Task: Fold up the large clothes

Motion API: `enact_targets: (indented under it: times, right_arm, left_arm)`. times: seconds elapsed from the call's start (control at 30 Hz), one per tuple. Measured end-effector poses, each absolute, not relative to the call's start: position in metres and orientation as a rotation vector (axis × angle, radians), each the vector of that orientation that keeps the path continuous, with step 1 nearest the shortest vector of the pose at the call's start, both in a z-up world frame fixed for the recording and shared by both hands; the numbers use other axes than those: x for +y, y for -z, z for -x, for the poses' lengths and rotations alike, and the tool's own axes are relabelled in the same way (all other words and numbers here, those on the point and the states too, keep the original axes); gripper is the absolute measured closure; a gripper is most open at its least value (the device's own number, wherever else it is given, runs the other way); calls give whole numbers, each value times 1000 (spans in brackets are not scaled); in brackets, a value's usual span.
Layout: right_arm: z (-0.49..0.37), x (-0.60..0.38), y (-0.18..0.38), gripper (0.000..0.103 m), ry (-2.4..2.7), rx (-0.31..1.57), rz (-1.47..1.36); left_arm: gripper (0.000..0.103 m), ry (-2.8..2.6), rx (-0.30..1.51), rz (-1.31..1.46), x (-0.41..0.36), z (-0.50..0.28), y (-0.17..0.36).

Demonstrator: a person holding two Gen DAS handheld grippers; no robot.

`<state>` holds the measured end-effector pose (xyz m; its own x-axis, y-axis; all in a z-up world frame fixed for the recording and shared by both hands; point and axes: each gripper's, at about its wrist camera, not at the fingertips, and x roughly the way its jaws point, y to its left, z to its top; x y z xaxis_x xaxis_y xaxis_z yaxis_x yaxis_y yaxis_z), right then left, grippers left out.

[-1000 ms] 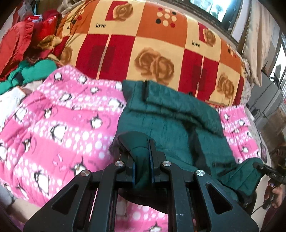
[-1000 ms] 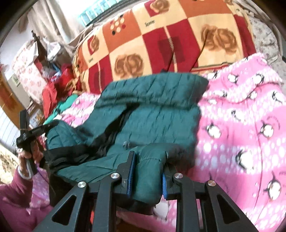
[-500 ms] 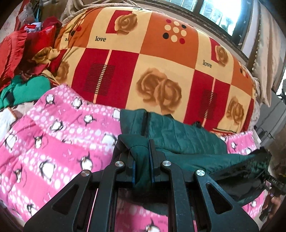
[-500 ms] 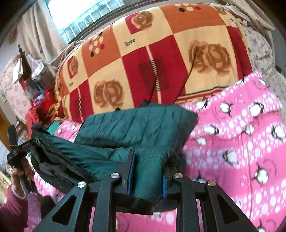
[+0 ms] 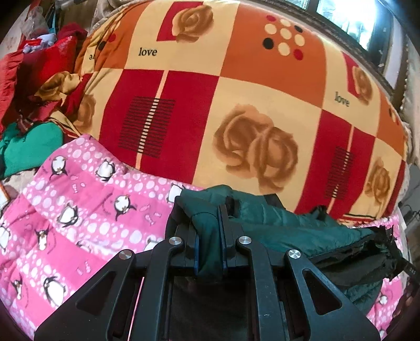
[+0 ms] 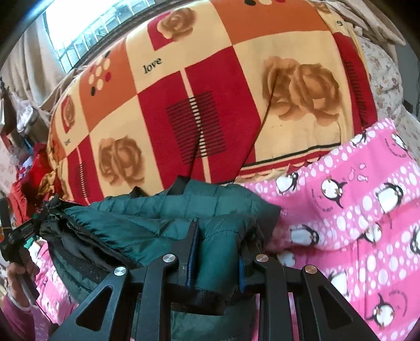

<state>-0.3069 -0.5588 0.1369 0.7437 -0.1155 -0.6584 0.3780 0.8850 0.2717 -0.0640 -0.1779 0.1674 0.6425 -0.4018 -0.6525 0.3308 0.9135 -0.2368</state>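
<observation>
1. left wrist view: the left gripper (image 5: pixel 208 236) is clamped on a bunched fold of the dark green quilted jacket (image 5: pixel 275 220), which stretches off to the right, lifted just above the pink penguin blanket (image 5: pixel 78 209).
2. same view: the pink blanket covers the bed in front; behind it rises a big rolled blanket (image 5: pixel 236 91) in red, orange and cream squares with roses and the word "love".
3. same view: a heap of red clothes (image 5: pixel 34 68) and a green cloth (image 5: pixel 29 147) lie at far left; a window (image 5: pixel 354 23) shows at top right.
4. right wrist view: the right gripper (image 6: pixel 216 251) is clamped on a thick padded edge of the jacket (image 6: pixel 162 217), which runs left to the other gripper (image 6: pixel 21 230), held in a hand (image 6: pixel 18 272).
5. same view: the pink blanket (image 6: pixel 354 223) lies on the right, the checked blanket (image 6: pixel 210 91) behind, and a bright barred window (image 6: pixel 86 28) with a beige curtain (image 6: pixel 29 63) at upper left.
</observation>
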Motion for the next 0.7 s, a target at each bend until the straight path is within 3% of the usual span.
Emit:
enact_targets:
  times: [0.5,0.7]
  right_arm:
    - [229,-600,-73,81,377,750,-495]
    - [216,-605,-51,79,406,777,-528]
  left_arm:
    - [89,365,852,95,-216,3,-106]
    - [80,428,872,114,-212,-1,-110]
